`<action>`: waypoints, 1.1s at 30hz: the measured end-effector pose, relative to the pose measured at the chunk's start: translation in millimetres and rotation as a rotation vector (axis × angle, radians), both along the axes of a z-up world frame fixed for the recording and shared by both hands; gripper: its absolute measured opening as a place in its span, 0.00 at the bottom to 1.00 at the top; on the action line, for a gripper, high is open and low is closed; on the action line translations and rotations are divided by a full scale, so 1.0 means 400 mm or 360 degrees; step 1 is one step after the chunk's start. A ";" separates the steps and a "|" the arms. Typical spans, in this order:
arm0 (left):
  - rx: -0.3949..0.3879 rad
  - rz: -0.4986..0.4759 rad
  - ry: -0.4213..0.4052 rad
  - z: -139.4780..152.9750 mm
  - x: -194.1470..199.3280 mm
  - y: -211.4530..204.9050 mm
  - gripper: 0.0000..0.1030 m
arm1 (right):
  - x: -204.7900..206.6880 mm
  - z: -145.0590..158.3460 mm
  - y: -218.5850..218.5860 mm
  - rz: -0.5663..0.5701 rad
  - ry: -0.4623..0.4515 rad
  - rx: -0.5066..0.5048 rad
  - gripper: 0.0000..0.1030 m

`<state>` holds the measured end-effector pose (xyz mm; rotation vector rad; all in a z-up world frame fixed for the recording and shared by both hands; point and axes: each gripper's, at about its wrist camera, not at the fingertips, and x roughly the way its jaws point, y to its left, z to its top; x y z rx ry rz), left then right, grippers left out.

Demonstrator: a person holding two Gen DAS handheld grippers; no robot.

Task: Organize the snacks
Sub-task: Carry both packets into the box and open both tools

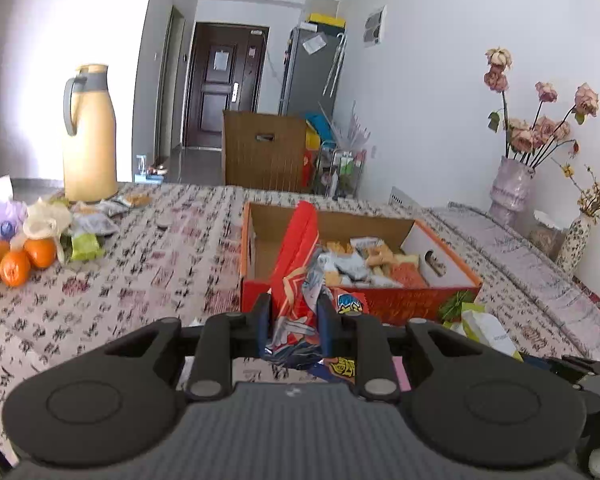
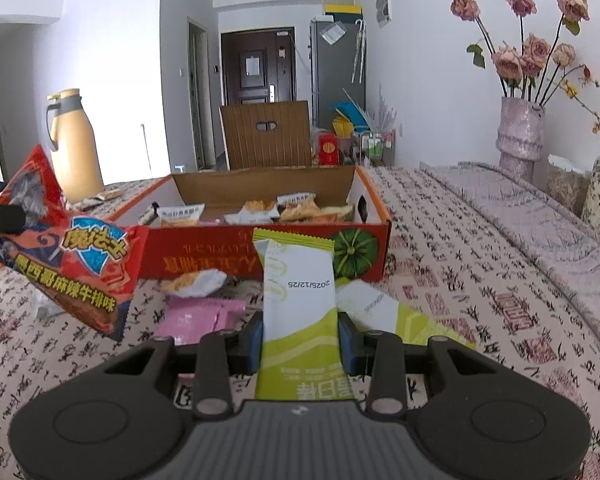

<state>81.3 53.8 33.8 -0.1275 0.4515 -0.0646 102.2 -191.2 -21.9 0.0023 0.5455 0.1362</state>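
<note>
Two grips on: our left gripper (image 1: 294, 312) is clamped on the red snack bag (image 1: 296, 264), which sticks up past the jaws; our right gripper (image 2: 300, 336) pinches a green-white packet (image 2: 298, 300). Snack box (image 2: 376, 208) sits just ahead of both jaws, w/ pink packet (image 2: 198, 316) left of the right jaws.

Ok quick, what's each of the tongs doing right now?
Left tongs: shut on the red bag.
Right tongs: shut on the green packet.

Home: fridge (image 1: 312, 68), entry door (image 1: 222, 80).
</note>
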 end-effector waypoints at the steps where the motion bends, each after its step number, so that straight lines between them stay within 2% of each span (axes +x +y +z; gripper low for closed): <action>1: 0.0004 -0.0002 -0.0013 0.007 0.002 -0.004 0.23 | 0.001 0.005 -0.001 0.0003 -0.0013 0.0002 0.35; 11: 0.0016 -0.0020 -0.0138 0.077 0.059 -0.061 0.23 | 0.057 0.056 -0.005 0.0034 -0.0129 0.0020 0.35; 20: 0.0017 -0.0016 -0.0179 0.097 0.181 -0.108 0.23 | 0.188 0.086 0.001 0.0050 -0.0192 0.0029 0.35; 27: -0.0008 0.0018 -0.0137 0.082 0.311 -0.120 0.23 | 0.319 0.090 0.016 0.0032 -0.0205 0.0050 0.35; 33: -0.0041 0.0056 -0.0047 0.026 0.419 -0.114 0.23 | 0.411 0.071 0.029 0.0003 -0.0201 0.0064 0.35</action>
